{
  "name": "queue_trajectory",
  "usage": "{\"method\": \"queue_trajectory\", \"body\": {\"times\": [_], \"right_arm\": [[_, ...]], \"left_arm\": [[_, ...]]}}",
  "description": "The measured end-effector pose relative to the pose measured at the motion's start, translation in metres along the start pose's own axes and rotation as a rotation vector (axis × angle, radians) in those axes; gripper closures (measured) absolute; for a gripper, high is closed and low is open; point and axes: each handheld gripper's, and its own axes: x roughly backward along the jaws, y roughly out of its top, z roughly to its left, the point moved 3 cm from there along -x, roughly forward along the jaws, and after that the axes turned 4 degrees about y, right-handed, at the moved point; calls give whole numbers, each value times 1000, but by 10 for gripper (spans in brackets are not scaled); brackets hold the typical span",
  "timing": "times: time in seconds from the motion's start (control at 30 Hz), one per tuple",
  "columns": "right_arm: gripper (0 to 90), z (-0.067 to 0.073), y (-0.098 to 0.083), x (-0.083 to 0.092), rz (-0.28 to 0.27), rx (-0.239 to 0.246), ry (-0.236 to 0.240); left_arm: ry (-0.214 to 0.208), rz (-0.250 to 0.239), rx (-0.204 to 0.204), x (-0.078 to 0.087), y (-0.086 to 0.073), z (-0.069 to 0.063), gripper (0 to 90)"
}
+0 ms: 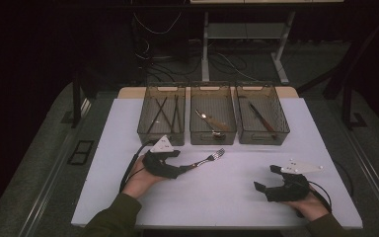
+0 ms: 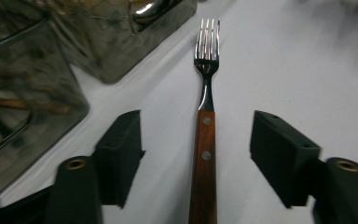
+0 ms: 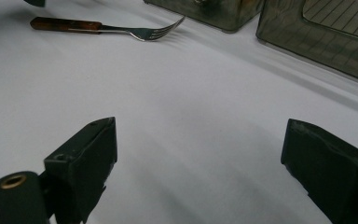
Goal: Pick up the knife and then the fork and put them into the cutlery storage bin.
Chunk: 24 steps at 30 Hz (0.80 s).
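The fork [image 2: 204, 140] is seen lying flat on the table [image 1: 217, 197], just in front of the three bins, tines toward the middle bin [image 1: 212, 121]. Its wooden handle is straddled by the left gripper [image 2: 196, 156], whose jaws are parted with a gap on each side, so nothing is clamped yet. The grasp is judged to be the step in hand; next, the jaws must be brought in squarely on the handle before any lift. The right gripper [image 3: 200, 163] is held apart over bare table, jaws spread and empty. The left bin [image 1: 161, 118] stands close beside the left gripper and could be knocked.
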Motion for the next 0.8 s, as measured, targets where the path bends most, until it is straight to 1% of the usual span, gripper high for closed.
{"method": "queue_trajectory", "body": {"times": [0.03,0.07,0.13,0.17,0.2,0.23,0.27,0.3,0.4,0.43,0.5,0.57,0.7,0.8], "right_arm": [[107,0,0,0,-2,0,0],[107,0,1,0,-6,3,2],[107,-1,1,0,-8,4,3],[107,-1,1,0,-11,3,4],[107,-1,1,1,-11,2,5],[107,-1,2,1,-12,2,6],[107,-1,2,1,-13,3,8],[107,-1,2,1,-13,4,11],[107,-1,2,2,-15,8,14],[107,-1,3,2,-17,8,14],[107,-2,3,2,-19,13,11],[107,-2,3,3,-22,12,7],[107,-2,3,3,-21,11,6],[107,-2,4,3,-23,13,6]], "left_arm": [[-5,13,-2,-4,1,0,379],[-12,27,-14,-8,2,0,407],[-29,52,-19,-15,3,-2,461],[-31,67,-31,-18,4,-3,482],[-33,72,-31,-21,4,-5,498],[-35,81,-42,-23,5,-5,516],[-32,84,-53,-25,5,-6,539],[-26,82,-52,-26,5,-8,564],[-14,100,-75,-27,4,-8,616],[-15,105,-81,-27,3,-8,630],[-17,109,-70,-27,2,-9,649],[-16,120,-82,-26,1,-9,673],[-18,125,-77,-27,-1,-9,696],[-34,132,-74,-28,-2,-9,704]]}}
